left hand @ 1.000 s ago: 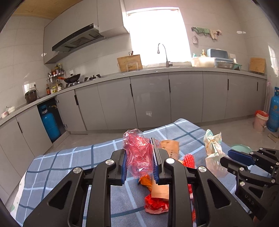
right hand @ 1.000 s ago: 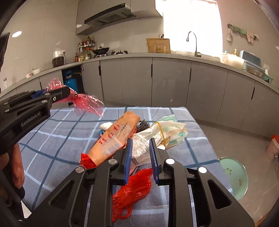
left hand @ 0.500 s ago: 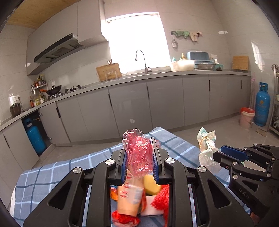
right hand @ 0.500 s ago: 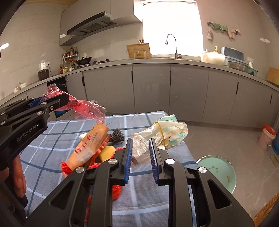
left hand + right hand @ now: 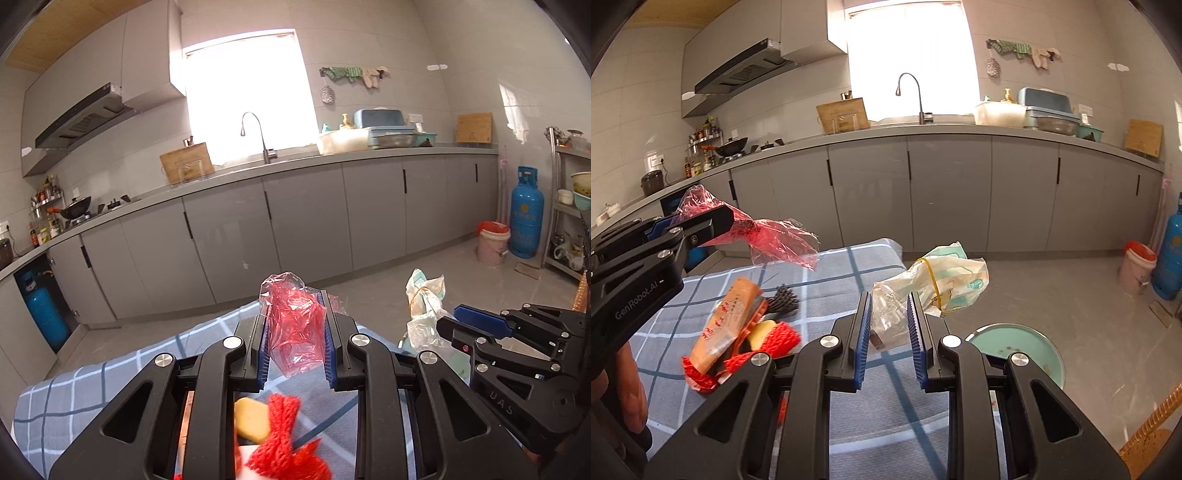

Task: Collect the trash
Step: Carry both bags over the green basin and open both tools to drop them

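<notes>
Pinching a crumpled red plastic bag [image 5: 295, 328] clear of the checked tablecloth [image 5: 827, 273], the left gripper [image 5: 295, 343] mirrors the right gripper [image 5: 888, 328], clamped on a rubber-banded clear bag [image 5: 934, 280], presumably bound for the teal bin [image 5: 1019, 347] at four o'clock.

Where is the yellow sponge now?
In the right wrist view the yellow sponge lies on the checked tablecloth, left of centre, between the orange wrapper and the red mesh net.
</notes>
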Demonstrator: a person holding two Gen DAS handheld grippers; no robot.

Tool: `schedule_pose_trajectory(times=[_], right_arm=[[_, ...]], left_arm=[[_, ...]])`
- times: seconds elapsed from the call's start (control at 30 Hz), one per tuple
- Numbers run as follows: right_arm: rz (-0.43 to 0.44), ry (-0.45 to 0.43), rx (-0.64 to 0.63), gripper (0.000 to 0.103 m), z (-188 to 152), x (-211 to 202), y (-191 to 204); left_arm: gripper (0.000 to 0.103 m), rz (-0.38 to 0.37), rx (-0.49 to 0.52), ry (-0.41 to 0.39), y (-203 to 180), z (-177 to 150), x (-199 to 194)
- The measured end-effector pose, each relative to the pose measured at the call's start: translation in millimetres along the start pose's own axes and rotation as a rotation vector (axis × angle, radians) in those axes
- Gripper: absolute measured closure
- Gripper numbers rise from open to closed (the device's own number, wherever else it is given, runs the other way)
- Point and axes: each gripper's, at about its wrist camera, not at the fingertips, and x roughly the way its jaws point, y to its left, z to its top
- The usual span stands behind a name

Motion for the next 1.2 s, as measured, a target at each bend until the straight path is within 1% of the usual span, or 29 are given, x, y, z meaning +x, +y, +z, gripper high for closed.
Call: schedule_pose_trajectory(times=[0.4, 0.53, 0.73, 1.0, 1.2], right_arm=[[-0.116, -0.007, 0.075, 0.081, 1.2, 2.3, -72.3], [-0.142, -0.006, 0.092, 0.081, -1.7, 2.5, -89.9], [-0.154, 0.0, 0.11, 0.081, -7.1, 9.4, -111.9], [-0.167, 0.022, 0.135, 0.081, -14.2, 24.5, -143.2], [-0.164, 0.055, 0.143, 0.081, -21.5, 45.3, -163.1]], left_arm=[[0.079, -0.091, 0.051, -0.023, -59.0, 16.8, 29.4], [0.079, -0.115, 0.059, -0.024, -75.6, 19.6, 39.7], [0.079, -0.158, 0.059, -0.001, -97.7, 18.7, 61.0], [0.079, -0.204, 0.05, 0.041, -117.7, 19.4, 92.5], [0.079, -0.235, 0.049, 0.081, -137.4, 15.1, 118.4]])
